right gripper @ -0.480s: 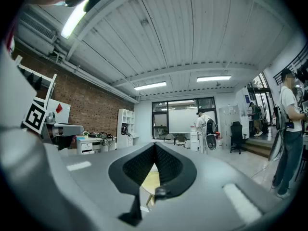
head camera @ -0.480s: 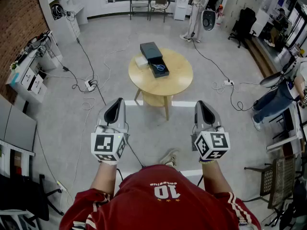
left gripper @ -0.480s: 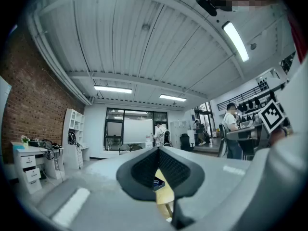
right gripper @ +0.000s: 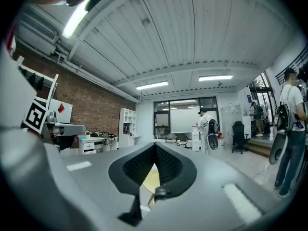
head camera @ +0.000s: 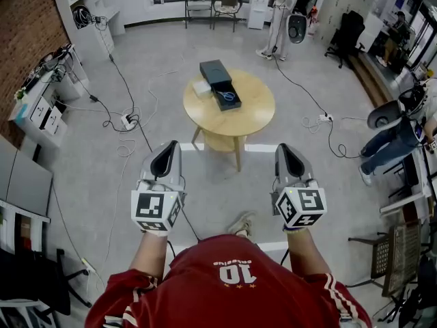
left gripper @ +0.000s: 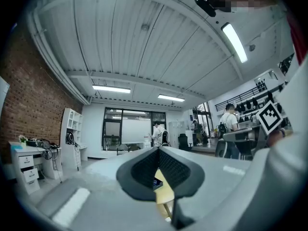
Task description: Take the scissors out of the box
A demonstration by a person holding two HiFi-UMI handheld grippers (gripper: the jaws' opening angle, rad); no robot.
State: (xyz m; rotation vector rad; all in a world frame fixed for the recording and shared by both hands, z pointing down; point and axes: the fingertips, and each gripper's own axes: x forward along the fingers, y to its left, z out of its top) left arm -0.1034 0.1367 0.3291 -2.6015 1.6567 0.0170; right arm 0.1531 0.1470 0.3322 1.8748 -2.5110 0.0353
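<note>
Fingers (head camera: 164,161) together, table (head camera: 254,112) well apart.

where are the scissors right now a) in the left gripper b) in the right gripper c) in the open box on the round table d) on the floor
C: the scissors lie in the box on the table, while the left gripper and right gripper are shut, empty and short of it.

Blue-handled scissors (head camera: 227,97) lie in the open dark box (head camera: 220,89) on the round wooden counter's (head camera: 239,125) far half, dark rectangular lid (head camera: 214,70) right behind it, small white box (head camera: 201,87) just left.
</note>
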